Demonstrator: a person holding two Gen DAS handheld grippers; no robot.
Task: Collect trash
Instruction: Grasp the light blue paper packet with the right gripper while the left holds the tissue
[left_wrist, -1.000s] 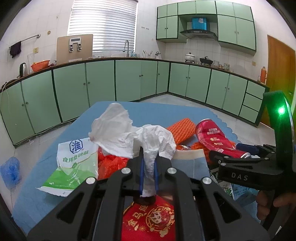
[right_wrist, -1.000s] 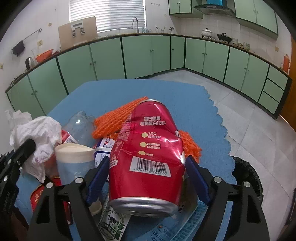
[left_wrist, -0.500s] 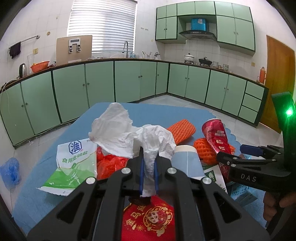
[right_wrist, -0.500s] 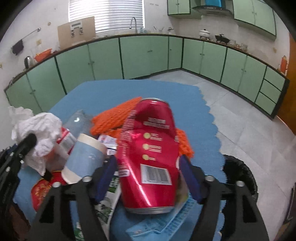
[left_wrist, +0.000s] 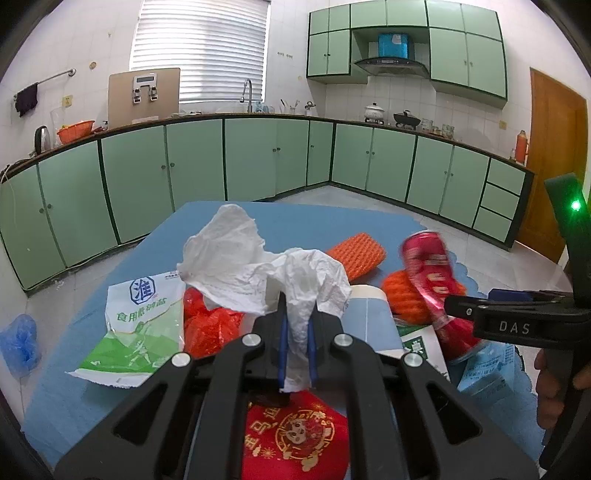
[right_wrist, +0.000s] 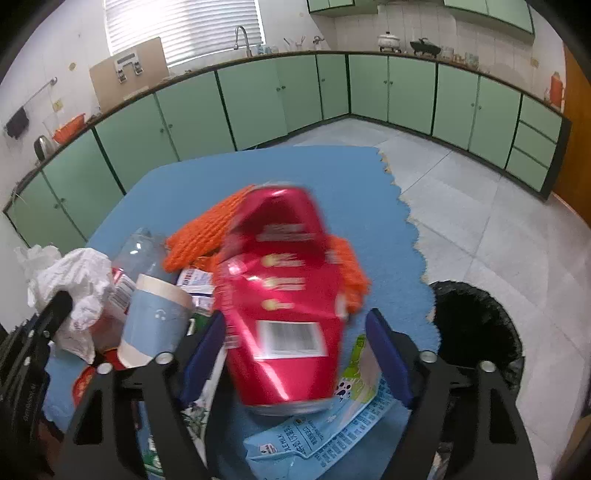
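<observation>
A crumpled white tissue stands up from my left gripper, which is shut on its lower end above the blue table. In the right wrist view a dented red can sits blurred and tilted between the blue pads of my right gripper. Those jaws are opening, and a gap shows between the can and the right pad. The left wrist view shows the same can leaning at the right gripper's black fingers.
A black-lined bin stands on the floor just past the table's right edge. On the table lie a paper cup, orange netting, a blue milk pouch, a salt bag and a red packet.
The right jaws squeezed the can, then spread apart; the can now tilts loose and blurred. The right gripper shifted toward the bin, which shows more fully. The left gripper and tissue stayed still.
</observation>
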